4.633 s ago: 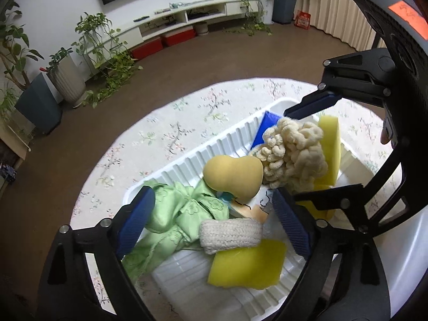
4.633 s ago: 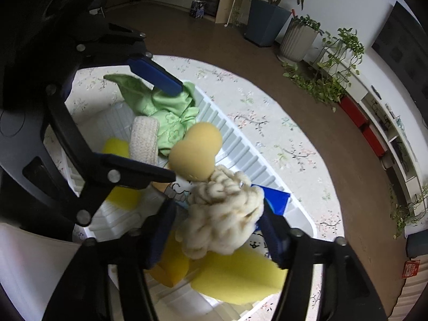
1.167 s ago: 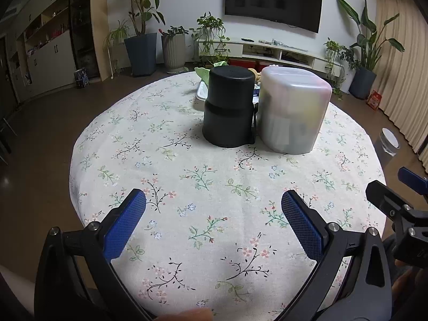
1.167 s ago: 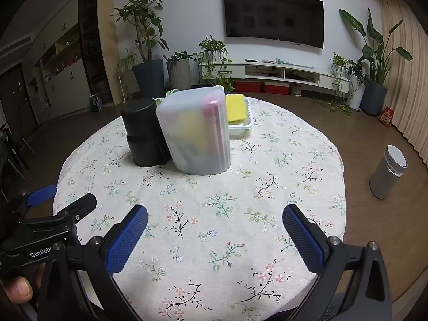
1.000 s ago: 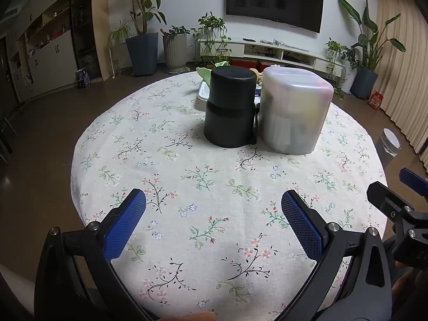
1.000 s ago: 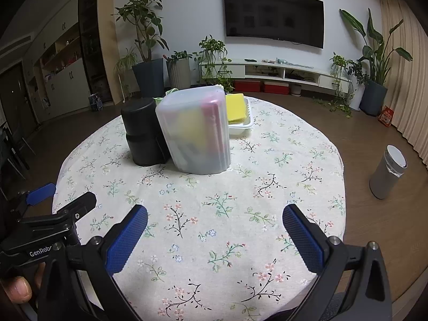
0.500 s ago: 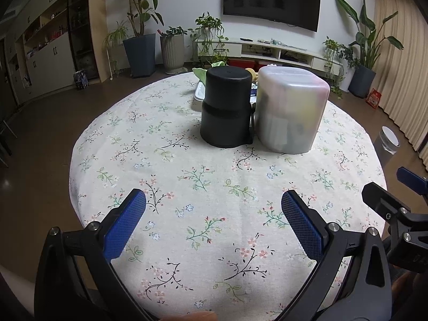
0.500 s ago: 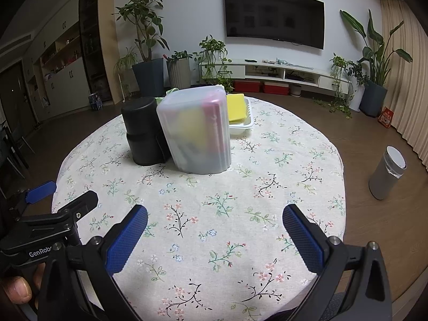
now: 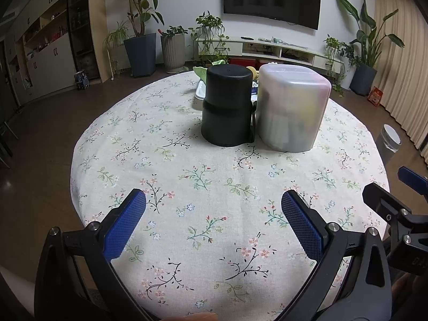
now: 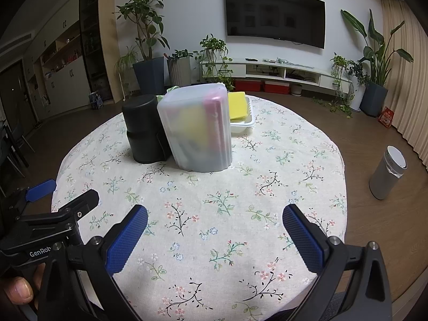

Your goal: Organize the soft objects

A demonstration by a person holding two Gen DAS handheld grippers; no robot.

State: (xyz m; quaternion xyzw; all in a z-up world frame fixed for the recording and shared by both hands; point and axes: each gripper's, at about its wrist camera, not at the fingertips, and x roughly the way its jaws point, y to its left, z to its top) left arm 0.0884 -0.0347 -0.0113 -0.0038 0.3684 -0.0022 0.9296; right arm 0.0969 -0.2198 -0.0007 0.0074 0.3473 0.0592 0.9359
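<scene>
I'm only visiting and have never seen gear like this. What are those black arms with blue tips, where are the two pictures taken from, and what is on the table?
They are two hand-held grippers, not a robot; a person works one in each hand. A camera on each looks along its fingers. The left gripper and right gripper are both open and hold nothing. On the flowered tablecloth stand a black container and a frosted plastic box, side by side. Behind them is a white tray holding a yellow sponge.
</scene>
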